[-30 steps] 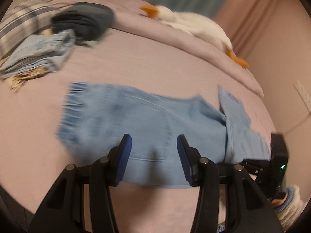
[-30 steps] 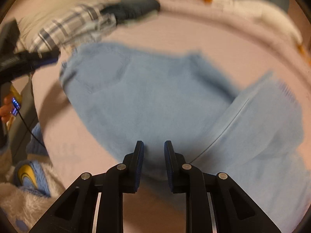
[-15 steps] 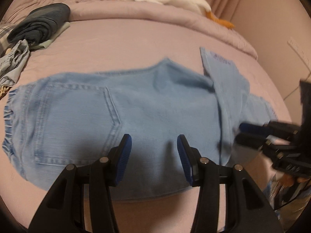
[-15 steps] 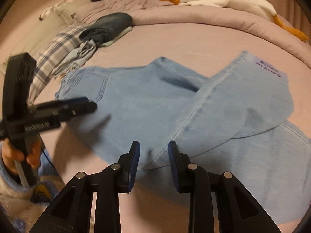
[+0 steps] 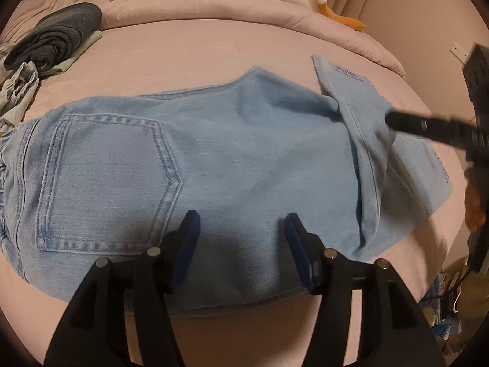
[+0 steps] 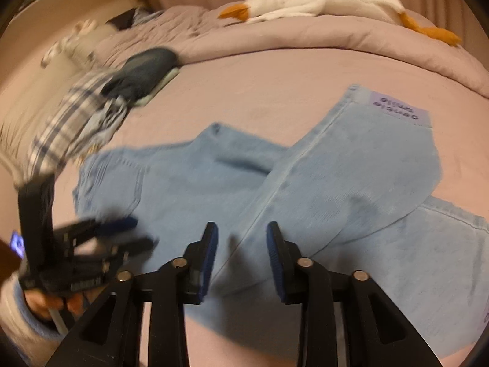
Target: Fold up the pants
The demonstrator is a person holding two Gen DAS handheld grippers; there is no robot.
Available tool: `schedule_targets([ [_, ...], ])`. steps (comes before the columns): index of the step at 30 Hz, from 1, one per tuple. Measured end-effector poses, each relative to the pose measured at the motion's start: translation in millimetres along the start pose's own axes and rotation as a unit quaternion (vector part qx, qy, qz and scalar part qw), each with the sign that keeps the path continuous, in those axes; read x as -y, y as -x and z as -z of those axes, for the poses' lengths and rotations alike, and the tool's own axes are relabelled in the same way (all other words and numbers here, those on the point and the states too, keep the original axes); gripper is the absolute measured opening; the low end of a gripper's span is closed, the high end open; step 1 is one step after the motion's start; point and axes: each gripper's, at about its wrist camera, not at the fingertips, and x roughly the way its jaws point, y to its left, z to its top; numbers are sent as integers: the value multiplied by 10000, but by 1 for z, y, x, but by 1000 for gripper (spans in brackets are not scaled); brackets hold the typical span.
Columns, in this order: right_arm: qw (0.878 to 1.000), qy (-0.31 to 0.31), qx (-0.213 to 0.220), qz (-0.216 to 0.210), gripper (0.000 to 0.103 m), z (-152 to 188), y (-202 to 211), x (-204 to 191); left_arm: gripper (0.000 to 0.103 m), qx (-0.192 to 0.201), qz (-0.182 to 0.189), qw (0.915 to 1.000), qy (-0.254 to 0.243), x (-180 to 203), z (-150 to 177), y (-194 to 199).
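Light blue denim pants (image 5: 244, 159) lie flat on the pink bed, back pocket (image 5: 104, 177) up at the left, one leg folded back across the right part (image 6: 360, 165) with a purple label (image 6: 397, 110) at its end. My left gripper (image 5: 241, 229) hovers over the near edge of the seat, jaws opening, nothing between them. My right gripper (image 6: 241, 238) hangs above the folded leg's seam, jaws also opening and empty. The right gripper's fingers (image 5: 406, 122) reach in from the right in the left wrist view. Blurred at the left of the right wrist view is the left gripper (image 6: 122, 232).
A folded dark garment (image 5: 58, 33) and crumpled plaid and pale cloths (image 6: 76, 116) lie at the bed's far left. A white plush goose (image 6: 321, 0) rests on the rolled pink duvet (image 5: 244, 12) at the back. The bed's edge drops off at the right, with clutter (image 5: 449, 312) below.
Both grippers drew back from the pants and widened their jaws. The left wrist view swung left and closer, so the back pocket shows; the folded leg stays where it was laid.
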Motion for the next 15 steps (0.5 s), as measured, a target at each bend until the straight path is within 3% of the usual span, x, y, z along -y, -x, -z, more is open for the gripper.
schedule_targets([
  [8,9985,-484,207,178,46,-32,2,30,62,-32,125,9999,102,-4,-1,1],
  [10,9979,-571,179,252,57,-40,0,37,62,-54,130,9999,87,-3,-2,1],
  [15,9956,-785,113,505,58,-62,-7,52,66,-31,243,9996,132,-4,-1,2],
])
